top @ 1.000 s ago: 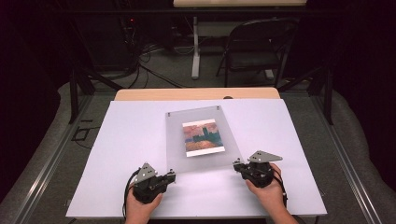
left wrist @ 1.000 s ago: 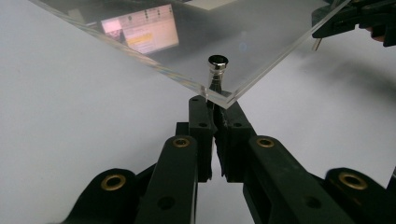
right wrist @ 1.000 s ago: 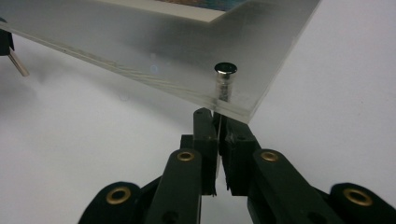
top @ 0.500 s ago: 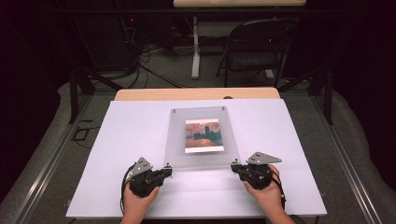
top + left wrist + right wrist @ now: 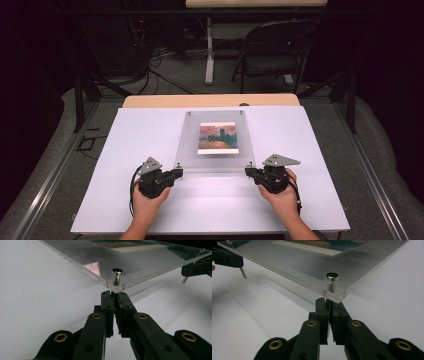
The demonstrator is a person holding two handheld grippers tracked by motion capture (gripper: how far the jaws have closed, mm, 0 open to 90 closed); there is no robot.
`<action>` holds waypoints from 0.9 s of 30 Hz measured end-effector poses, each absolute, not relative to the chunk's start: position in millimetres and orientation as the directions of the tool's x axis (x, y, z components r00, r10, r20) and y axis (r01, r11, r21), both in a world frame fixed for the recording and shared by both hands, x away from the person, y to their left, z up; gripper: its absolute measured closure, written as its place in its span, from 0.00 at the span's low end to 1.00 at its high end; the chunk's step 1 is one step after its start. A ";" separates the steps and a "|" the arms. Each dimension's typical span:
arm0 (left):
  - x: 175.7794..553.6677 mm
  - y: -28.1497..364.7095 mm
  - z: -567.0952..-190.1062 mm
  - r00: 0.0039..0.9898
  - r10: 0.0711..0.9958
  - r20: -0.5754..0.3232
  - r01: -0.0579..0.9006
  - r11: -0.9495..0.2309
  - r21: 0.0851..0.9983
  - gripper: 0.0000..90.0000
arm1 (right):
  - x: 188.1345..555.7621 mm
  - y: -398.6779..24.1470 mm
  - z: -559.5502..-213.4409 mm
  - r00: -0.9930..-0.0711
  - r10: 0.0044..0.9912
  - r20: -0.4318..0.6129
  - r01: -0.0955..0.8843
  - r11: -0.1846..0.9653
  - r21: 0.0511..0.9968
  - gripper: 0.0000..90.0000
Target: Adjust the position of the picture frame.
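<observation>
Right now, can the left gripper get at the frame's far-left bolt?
Probably not without letting go. The left gripper is shut on the frame at its near-left corner, sharing the hold with the right gripper. The far-left bolt sits across the sheet; nothing else blocks it.

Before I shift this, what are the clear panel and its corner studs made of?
The panel looks like clear acrylic, possibly glass: transparent, with glossy polished layered edges. The stud looks like polished metal: silvery, with bright reflections. A printed picture sits inside; likely paper, matte.
</observation>
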State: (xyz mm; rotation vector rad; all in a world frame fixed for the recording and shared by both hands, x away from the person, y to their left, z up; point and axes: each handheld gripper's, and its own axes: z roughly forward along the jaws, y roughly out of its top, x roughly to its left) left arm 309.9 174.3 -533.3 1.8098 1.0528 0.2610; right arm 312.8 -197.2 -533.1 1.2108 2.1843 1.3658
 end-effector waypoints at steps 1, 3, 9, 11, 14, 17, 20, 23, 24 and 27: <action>311.4 174.0 -532.8 0.600 0.754 -0.268 0.542 -0.136 0.829 0.95 | 315.4 -197.3 -532.1 -0.599 0.781 0.177 0.500 0.192 0.845 0.95; 314.4 173.6 -532.4 0.596 0.755 -0.271 0.543 -0.131 0.829 0.95 | 318.6 -197.6 -531.1 -0.594 0.783 0.184 0.505 0.185 0.843 0.95; 321.8 172.8 -532.2 0.596 0.755 -0.275 0.542 -0.125 0.831 0.95 | 327.9 -197.6 -529.8 -0.585 0.790 0.184 0.508 0.180 0.842 0.95; 323.3 172.0 -531.9 0.592 0.758 -0.274 0.543 -0.124 0.830 0.95 | 329.9 -197.7 -529.7 -0.581 0.792 0.186 0.509 0.175 0.843 0.95; 326.1 171.9 -532.6 0.591 0.759 -0.274 0.542 -0.121 0.832 0.95 | 332.4 -197.9 -529.9 -0.578 0.795 0.186 0.506 0.170 0.846 0.95; 328.0 172.2 -534.3 0.584 0.765 -0.274 0.544 -0.118 0.831 0.94 | 334.9 -196.8 -532.0 -0.576 0.795 0.188 0.508 0.168 0.845 0.95; 329.8 173.9 -537.5 0.577 0.769 -0.276 0.550 -0.116 0.827 0.94 | 335.6 -194.6 -534.4 -0.577 0.795 0.187 0.513 0.174 0.841 0.95; 330.3 174.2 -539.4 0.575 0.770 -0.276 0.552 -0.115 0.826 0.94 | 335.8 -192.8 -536.5 -0.576 0.797 0.182 0.514 0.180 0.839 0.95; 330.4 174.1 -540.0 0.574 0.772 -0.274 0.553 -0.118 0.825 0.94 | 335.9 -192.6 -537.0 -0.575 0.798 0.182 0.514 0.179 0.839 0.95; 330.5 172.7 -542.3 0.570 0.773 -0.277 0.557 -0.116 0.822 0.94 | 336.5 -192.8 -539.2 -0.570 0.802 0.180 0.518 0.180 0.837 0.95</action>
